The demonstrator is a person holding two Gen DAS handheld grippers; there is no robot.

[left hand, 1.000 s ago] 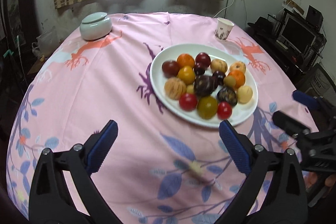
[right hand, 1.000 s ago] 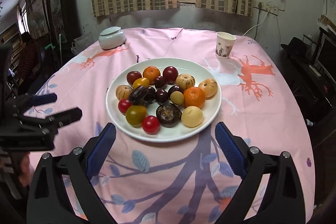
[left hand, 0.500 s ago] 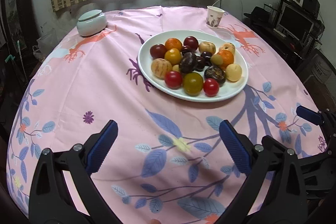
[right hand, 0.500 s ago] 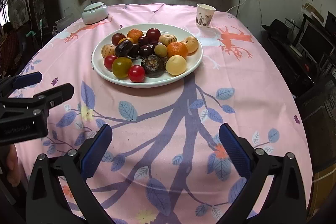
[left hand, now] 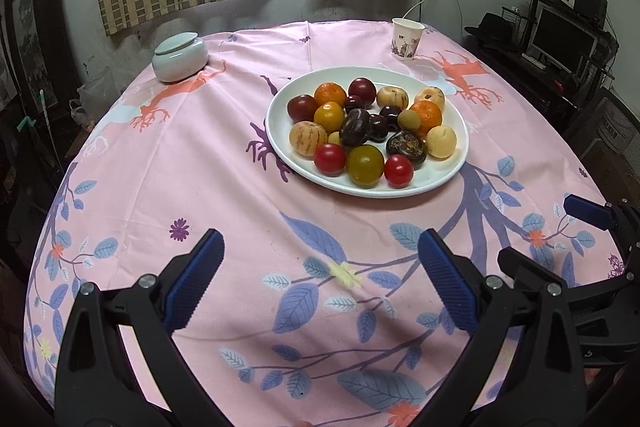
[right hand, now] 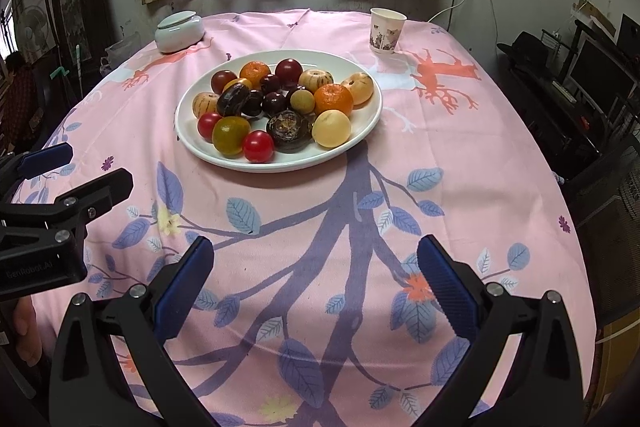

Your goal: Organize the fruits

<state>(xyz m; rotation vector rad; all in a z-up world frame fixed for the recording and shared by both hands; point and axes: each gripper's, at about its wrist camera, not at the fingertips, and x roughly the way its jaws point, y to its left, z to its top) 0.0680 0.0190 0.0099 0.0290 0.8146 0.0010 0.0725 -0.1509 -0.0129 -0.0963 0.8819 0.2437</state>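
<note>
A white plate point(left hand: 448, 179) holds several fruits: red tomatoes point(left hand: 329, 158), oranges point(left hand: 330, 94), dark plums point(left hand: 355, 127) and pale yellow fruits point(left hand: 441, 141). It sits mid-table on the pink cloth, and also shows in the right wrist view point(right hand: 352, 143). My left gripper point(left hand: 320, 283) is open and empty over the near table, short of the plate. My right gripper point(right hand: 314, 279) is open and empty, also short of the plate. Each gripper shows at the edge of the other's view.
A pale lidded ceramic jar point(left hand: 180, 57) stands far left and a paper cup point(left hand: 406, 39) far right on the round table. Shelves with a monitor point(left hand: 560, 35) stand to the right. Curtains and a wall lie behind.
Both grippers have pulled back from the plate, toward the near table edge, and stayed open. The plate now looks farther away in both views.
</note>
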